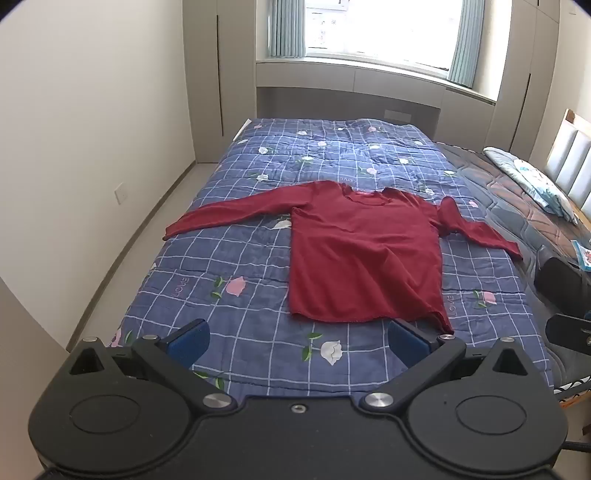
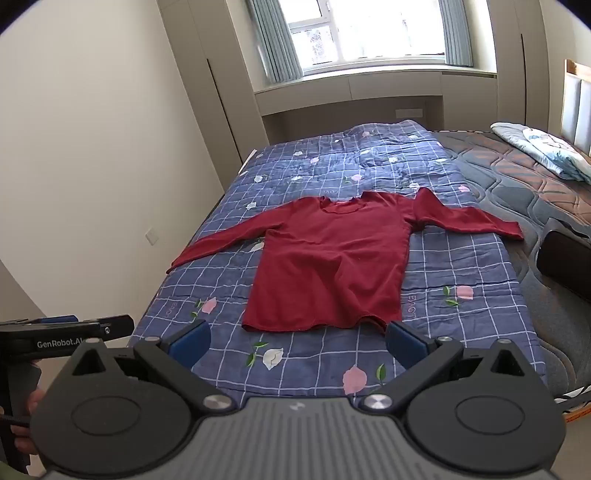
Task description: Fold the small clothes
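- Your left wrist view looks from the foot edge of the bed [image 1: 229,258] down its length toward the window [image 1: 376,29], angled slightly downward.
- Your right wrist view faces likewise, set just to the right.
- Both share the red shirt [image 1: 354,258], quilt, window; neither is close.

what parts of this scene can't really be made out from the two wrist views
- Near hem corner of the dark red long-sleeved top: in both views a blue finger pad hides its tip.
- Small printed item on the brown quilted mattress: left wrist view, cut off by the right edge.
- Outside the window: overexposed in both views.
- Left gripper in the right wrist view: only its side shows at the left edge.
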The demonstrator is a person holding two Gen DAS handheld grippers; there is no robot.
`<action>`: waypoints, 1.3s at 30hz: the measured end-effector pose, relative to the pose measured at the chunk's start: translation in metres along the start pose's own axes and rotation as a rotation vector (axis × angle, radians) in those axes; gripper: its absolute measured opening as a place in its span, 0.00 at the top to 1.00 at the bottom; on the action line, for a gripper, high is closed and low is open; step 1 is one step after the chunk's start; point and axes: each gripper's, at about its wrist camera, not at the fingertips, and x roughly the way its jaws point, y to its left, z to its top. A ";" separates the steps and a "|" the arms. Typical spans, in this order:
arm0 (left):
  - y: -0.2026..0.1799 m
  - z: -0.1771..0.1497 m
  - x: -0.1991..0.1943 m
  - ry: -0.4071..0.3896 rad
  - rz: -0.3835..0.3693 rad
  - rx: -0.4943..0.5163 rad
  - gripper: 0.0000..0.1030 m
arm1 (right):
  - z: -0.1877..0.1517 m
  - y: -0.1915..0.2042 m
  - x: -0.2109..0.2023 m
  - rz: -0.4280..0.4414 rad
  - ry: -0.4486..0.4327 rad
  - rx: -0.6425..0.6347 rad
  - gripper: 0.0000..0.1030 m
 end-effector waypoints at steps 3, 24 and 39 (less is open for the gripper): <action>0.000 0.000 0.000 0.007 -0.003 -0.002 0.01 | 0.000 0.000 0.000 -0.002 0.001 0.000 0.00; 0.000 0.000 0.000 0.003 -0.006 -0.002 0.01 | 0.000 0.002 -0.001 0.001 -0.003 0.002 0.00; 0.000 0.000 0.000 0.001 -0.006 -0.004 0.01 | 0.001 0.002 0.000 0.002 -0.003 0.002 0.00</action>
